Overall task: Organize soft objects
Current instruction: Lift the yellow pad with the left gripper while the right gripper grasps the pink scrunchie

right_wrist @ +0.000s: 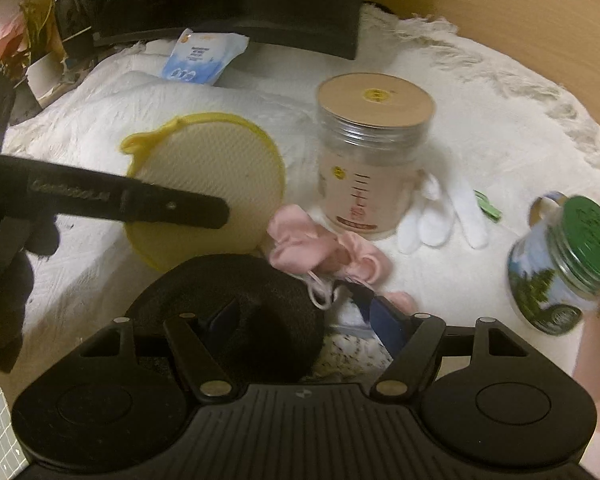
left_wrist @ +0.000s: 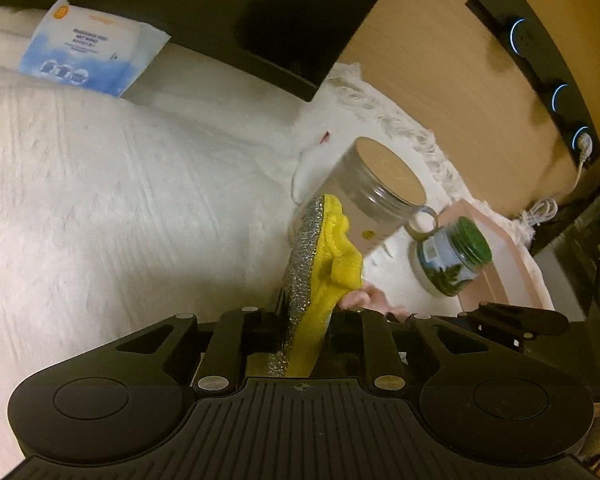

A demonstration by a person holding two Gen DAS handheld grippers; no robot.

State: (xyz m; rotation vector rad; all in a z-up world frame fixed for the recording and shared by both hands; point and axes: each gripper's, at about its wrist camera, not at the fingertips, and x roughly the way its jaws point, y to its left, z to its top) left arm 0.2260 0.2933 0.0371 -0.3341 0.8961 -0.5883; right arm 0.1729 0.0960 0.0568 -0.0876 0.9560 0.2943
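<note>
The left gripper pinches a yellow sponge with a glittery silver side, held up on its edge. Past it, at about 1 o'clock, stand a big jar and a small green-lid jar, near each other. A blue wipes pack lies far off at 11 o'clock.

The right gripper has its fingers spread wide over a black soft thing. I cannot tell if they touch it. Pink socks lie just at 12 o'clock. White gloves lie beside the big jar. The white blanket has open room on the left.
</note>
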